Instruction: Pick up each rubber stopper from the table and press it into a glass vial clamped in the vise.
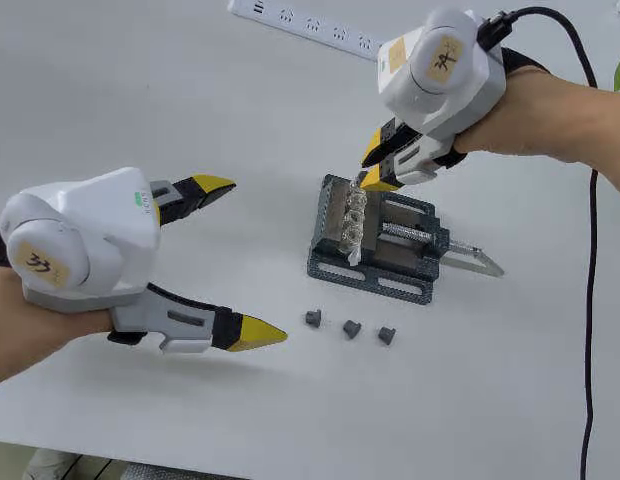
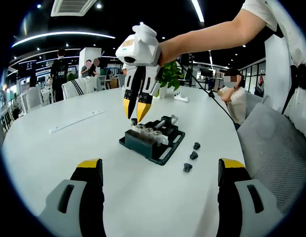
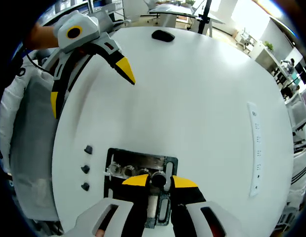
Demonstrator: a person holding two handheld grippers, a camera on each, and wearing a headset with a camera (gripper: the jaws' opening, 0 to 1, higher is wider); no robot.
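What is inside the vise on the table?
A row of clear glass vials stands clamped in the vise. The right gripper holds a dark stopper over the end vial, so its mouth is hidden.

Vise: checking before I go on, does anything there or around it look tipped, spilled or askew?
Nothing stands out. The vials stand upright in the vise, three stoppers lie in a row on the table, and the right gripper holds one stopper over the vials.

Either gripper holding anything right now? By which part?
Right gripper pinches a stopper by its sides between the jaw tips, above the vials in the vise. Left gripper is open and empty.
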